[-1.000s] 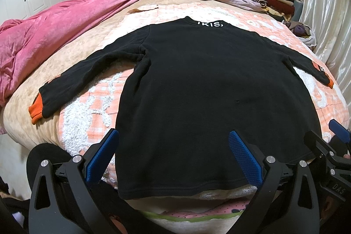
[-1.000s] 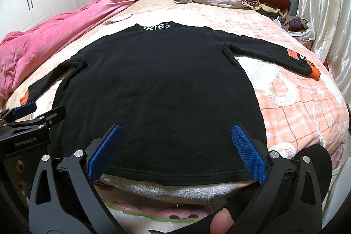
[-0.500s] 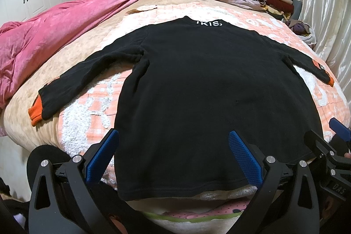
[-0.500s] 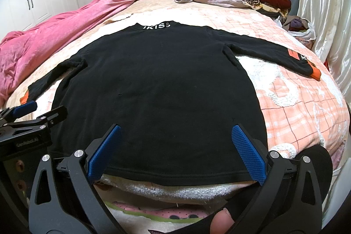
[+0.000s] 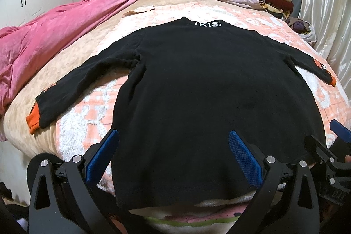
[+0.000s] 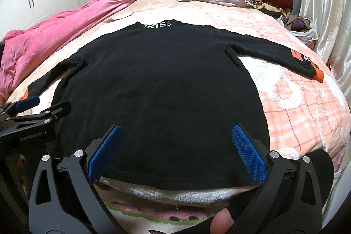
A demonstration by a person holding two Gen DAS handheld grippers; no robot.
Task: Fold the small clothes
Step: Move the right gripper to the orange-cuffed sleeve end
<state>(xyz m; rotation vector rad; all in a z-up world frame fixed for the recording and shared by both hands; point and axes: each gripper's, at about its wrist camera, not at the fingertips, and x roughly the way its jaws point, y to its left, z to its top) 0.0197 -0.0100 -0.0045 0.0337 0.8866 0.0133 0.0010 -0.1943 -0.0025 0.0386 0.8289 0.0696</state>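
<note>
Black long-sleeved knit top (image 5: 210,89) flat on the bed (image 5: 83,131), left gripper (image 5: 173,157) and right gripper (image 6: 175,152) fingers wide open, empty (pinch hem corners evenly, judged).

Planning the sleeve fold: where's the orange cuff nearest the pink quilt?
Left wrist view, far left: the orange cuff ends the black shirt's sleeve, beside the pink quilt.

Both views low, near, facing sweater (image 5: 210,102).
</note>
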